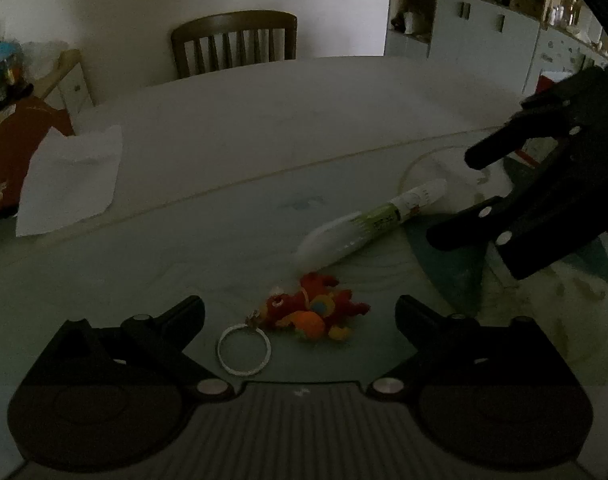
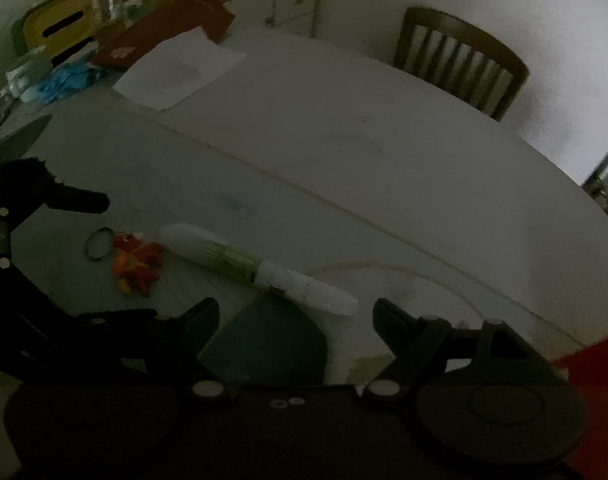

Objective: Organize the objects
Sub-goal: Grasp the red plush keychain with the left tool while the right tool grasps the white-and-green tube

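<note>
On the pale counter (image 1: 263,128) lie a red-orange plush keychain (image 1: 316,312) and a white-green tube (image 1: 368,220), nothing blocking them. The left gripper (image 1: 299,316) and right gripper (image 2: 295,320) hover near, jaws spread, empty.

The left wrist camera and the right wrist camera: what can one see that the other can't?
Only the left wrist view shows the pale blue cabinets at the far right. Only the right wrist view shows the yellow box and the crumpled blue bag among the clutter. Both show the red plush keychain with its ring, the white tube, the white paper, the wooden chair, and both open grippers: left gripper and right gripper.
</note>
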A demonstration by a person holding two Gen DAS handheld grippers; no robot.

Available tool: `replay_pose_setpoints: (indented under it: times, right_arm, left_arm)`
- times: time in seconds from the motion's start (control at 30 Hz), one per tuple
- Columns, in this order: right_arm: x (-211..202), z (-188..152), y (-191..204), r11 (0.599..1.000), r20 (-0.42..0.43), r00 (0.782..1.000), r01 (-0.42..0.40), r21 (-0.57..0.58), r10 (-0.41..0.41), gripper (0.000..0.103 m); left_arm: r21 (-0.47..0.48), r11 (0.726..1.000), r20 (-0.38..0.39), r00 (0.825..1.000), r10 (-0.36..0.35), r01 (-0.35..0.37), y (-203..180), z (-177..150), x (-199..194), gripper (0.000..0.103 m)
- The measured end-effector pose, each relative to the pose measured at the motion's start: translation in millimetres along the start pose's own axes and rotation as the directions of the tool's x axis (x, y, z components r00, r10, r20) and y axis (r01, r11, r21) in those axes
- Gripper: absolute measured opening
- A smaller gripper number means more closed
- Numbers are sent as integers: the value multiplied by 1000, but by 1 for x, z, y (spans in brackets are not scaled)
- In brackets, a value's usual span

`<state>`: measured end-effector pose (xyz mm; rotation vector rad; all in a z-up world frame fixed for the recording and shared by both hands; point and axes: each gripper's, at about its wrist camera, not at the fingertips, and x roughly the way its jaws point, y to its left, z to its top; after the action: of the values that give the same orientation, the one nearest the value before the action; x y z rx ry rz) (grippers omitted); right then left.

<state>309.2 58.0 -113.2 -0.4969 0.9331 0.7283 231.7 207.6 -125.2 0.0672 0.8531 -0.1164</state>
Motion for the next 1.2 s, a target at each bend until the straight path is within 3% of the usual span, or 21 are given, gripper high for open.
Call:
replay_pose_setpoints:
  times: [0.47,0.6,0.8,0.97,1.2]
  right_arm:
    - [30,18,11,991,-25,998,-62,-117,60,81]
    - [33,18,11,988,-29,993,-113,-101,110,76]
    - [30,19,13,982,-46,987,-158,-104,154,54]
    - [24,14,18,985,-42,989,-146,-92,143,19]
    - [10,-6,15,995,-65,993,-99,33,101,16]
  left_arm:
    - [60,997,18,999,-43,42,-2,-5,3,86]
    - [70,996,22,998,-52,50,-5,-6,1,74]
    - [85,994,31,997,-65,62,-7,-7,-1,57]
    - [79,995,25,998,-61,59,-8,-7,-3,56]
    - [57,998,8,999,-37,37,-10,-2,-5,55]
